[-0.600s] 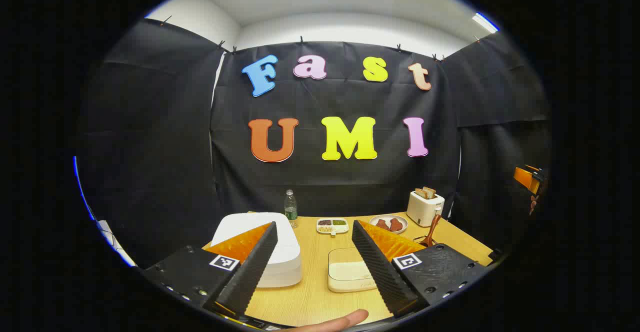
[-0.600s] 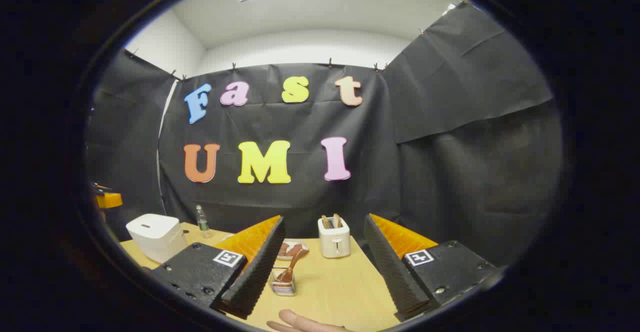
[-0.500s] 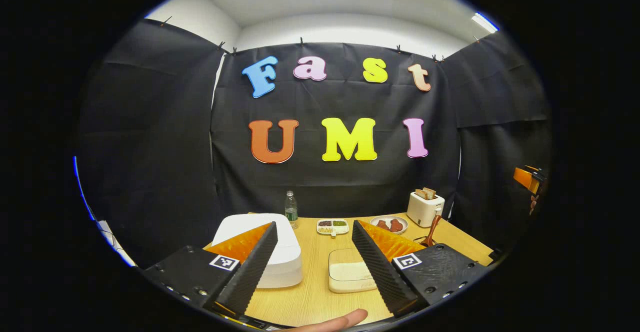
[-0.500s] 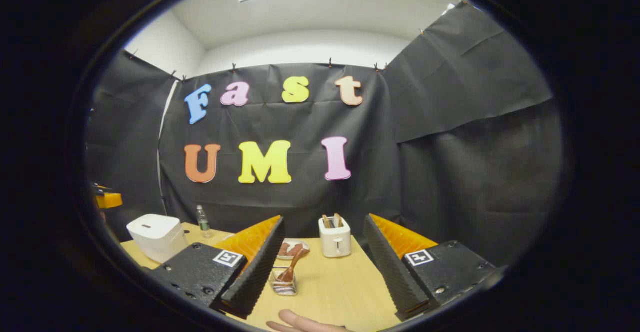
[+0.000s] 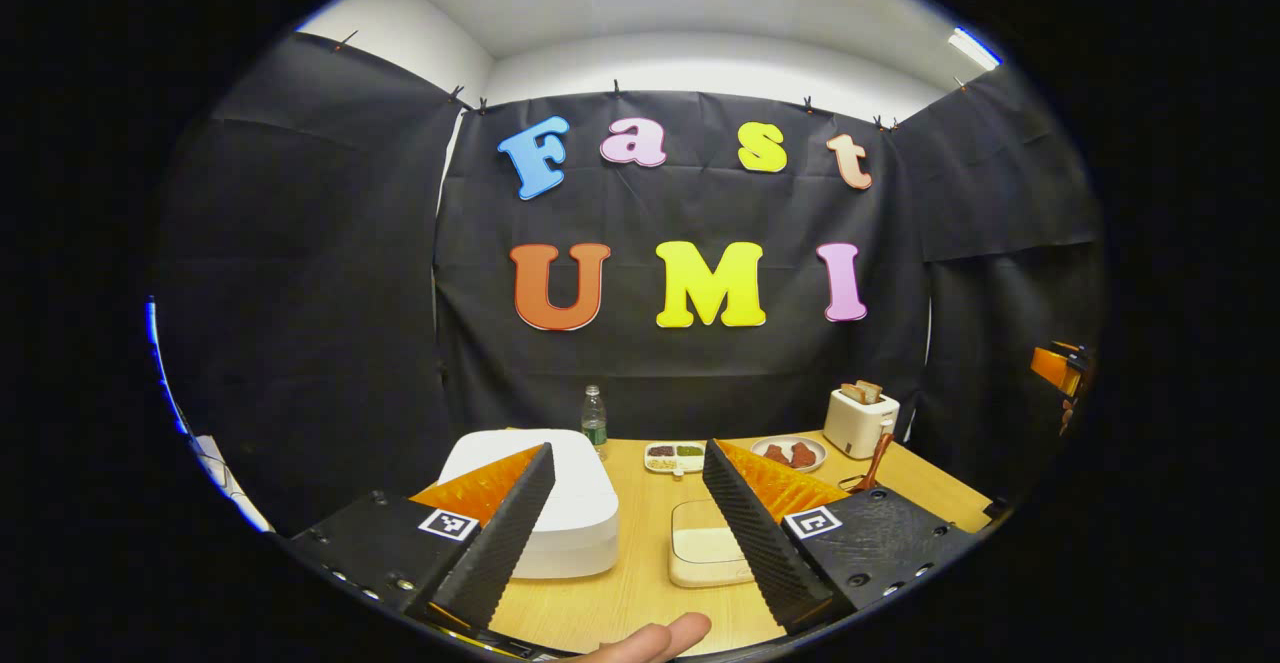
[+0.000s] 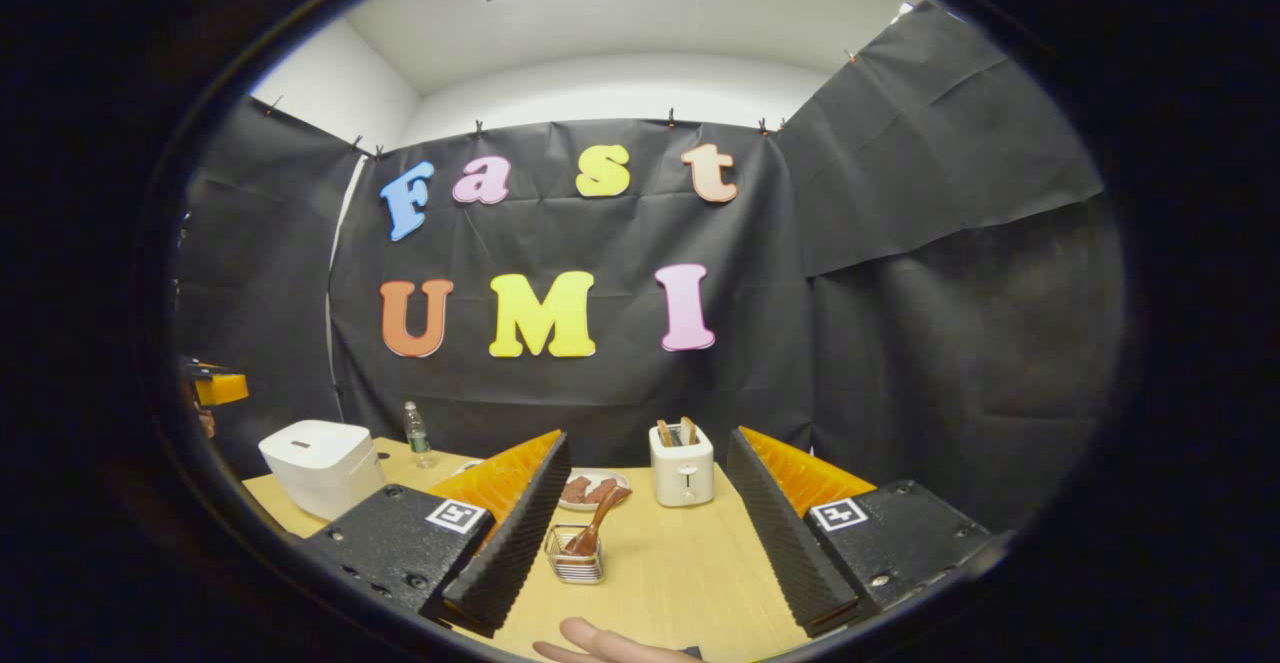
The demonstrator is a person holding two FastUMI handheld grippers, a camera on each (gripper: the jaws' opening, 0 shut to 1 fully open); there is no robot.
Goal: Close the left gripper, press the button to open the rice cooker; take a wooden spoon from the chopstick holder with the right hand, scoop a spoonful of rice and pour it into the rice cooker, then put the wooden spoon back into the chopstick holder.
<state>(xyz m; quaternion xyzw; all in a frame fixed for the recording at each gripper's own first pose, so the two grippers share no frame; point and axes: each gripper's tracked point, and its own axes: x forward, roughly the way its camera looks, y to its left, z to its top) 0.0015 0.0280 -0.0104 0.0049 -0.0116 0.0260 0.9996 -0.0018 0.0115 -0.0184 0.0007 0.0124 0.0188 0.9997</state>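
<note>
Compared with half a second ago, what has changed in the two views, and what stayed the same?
Little changed. Both views shifted slightly. In the left gripper view the rice cooker and the rice tray sit a bit further right and lower. In the right gripper view the chopstick holder with the wooden spoon sits slightly higher. Nothing was grasped or released. Both grippers' jaws stay open and empty, and the cooker lid stays shut.

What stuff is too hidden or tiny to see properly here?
- Rice cooker: its front half sits behind a gripper finger in the left gripper view.
- Rice container: right side covered by the other finger.
- Sectioned dish: contents too small to identify.
- Wooden spoon: bowl end hidden inside the chopstick holder, right gripper view.
</note>
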